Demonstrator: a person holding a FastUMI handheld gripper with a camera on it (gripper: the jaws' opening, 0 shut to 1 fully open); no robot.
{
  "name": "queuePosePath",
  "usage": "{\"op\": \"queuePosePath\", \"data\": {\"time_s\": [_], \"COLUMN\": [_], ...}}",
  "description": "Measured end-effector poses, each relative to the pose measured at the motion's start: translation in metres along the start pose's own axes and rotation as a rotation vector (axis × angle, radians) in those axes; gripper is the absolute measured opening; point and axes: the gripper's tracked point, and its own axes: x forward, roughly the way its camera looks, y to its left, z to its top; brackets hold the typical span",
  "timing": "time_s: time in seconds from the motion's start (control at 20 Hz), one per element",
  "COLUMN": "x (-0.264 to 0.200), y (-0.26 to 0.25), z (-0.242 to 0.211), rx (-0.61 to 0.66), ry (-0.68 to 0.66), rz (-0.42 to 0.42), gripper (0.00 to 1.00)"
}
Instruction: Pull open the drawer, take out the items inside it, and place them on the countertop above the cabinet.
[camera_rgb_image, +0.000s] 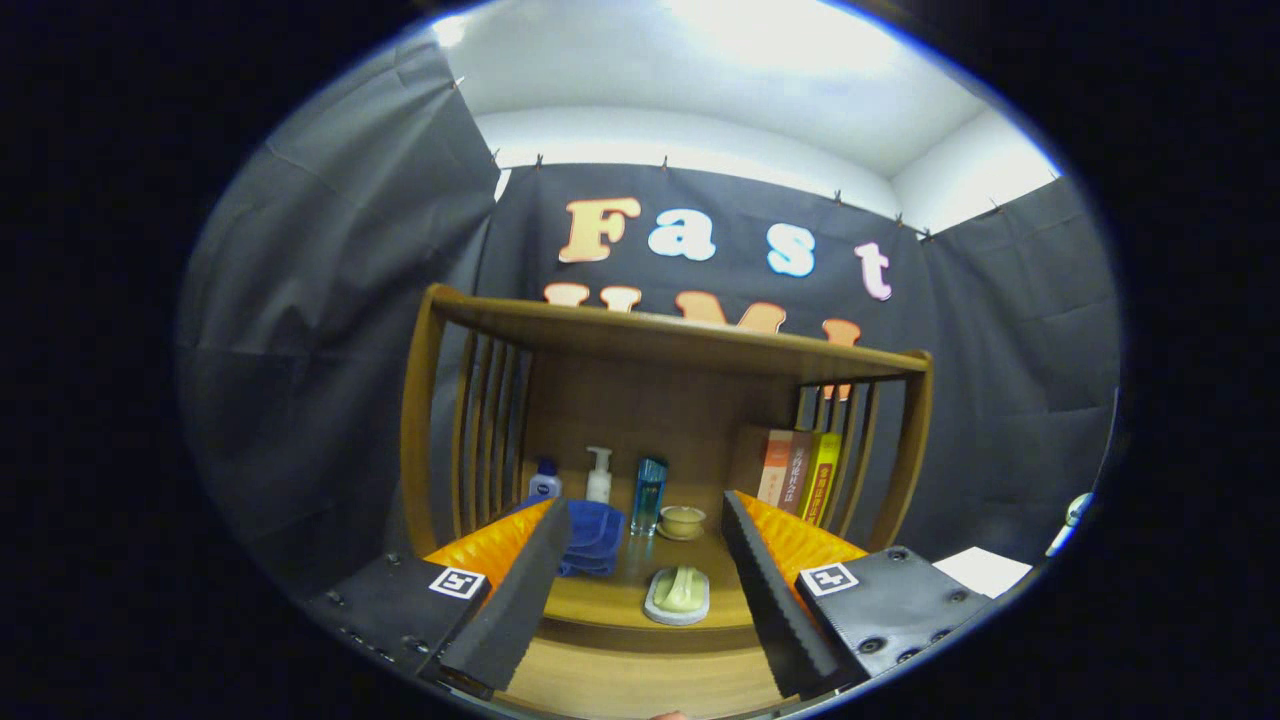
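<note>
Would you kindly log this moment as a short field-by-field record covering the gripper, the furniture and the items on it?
gripper: gripper open, fingers empty and spread
furniture: wooden shelf unit with slatted sides, just ahead of the fingers
between the fingers: soap dish at the countertop's front edge
beyond the fingers: folded blue towel, white pump bottle, blue glass, small bowl on a saucer
at the right slats: upright books
drawer: cannot tell
</note>
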Motion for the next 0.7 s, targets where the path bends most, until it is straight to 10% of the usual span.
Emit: {"op": "queuePosePath", "data": {"time_s": [0.7], "x": [-0.141], "y": [-0.029], "z": [-0.027], "rx": [0.091], "ry": [-0.166], "rz": [-0.03], "gripper": [0.98]}}
